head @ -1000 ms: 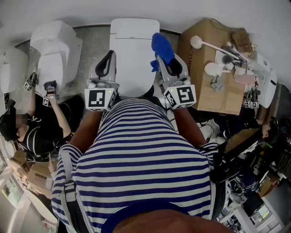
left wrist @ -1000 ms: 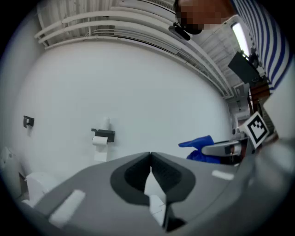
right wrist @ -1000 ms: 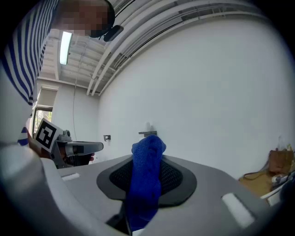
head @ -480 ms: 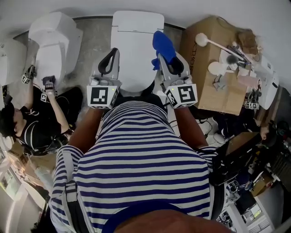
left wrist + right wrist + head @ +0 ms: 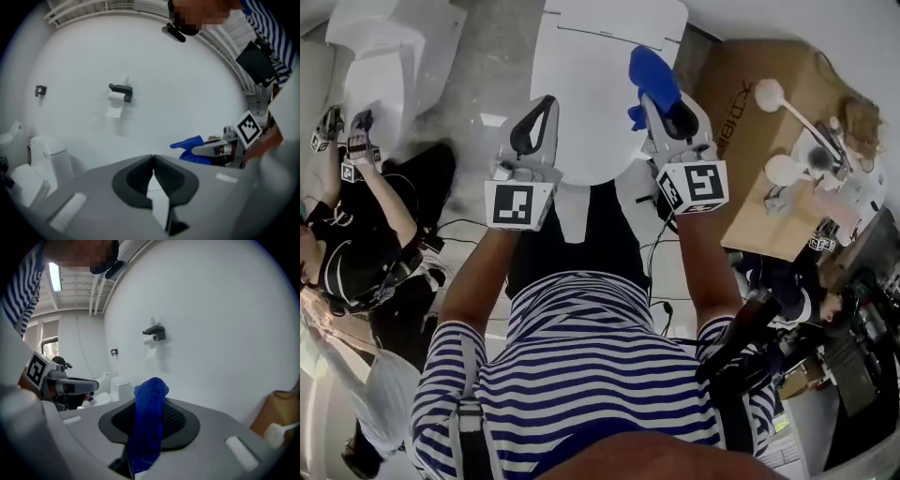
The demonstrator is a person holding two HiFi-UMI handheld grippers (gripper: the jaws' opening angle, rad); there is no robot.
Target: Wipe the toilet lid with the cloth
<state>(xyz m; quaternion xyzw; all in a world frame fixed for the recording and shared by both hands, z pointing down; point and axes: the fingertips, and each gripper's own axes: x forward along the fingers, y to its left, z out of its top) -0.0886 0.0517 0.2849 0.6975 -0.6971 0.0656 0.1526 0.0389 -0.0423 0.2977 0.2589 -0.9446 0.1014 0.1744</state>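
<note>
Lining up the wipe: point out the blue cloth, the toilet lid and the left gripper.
blue cloth [image 5: 653, 81], head view, middle of the bunch.
toilet lid [image 5: 586, 89], head view, bare white top.
left gripper [image 5: 153, 158], left gripper view, where the closed fingertips meet.

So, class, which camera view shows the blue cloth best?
The right gripper view. The blue cloth fills the middle of the picture, clamped in the jaws of the right gripper. The head view shows it smaller, from above. The left gripper view catches only a distant side glimpse.
</note>
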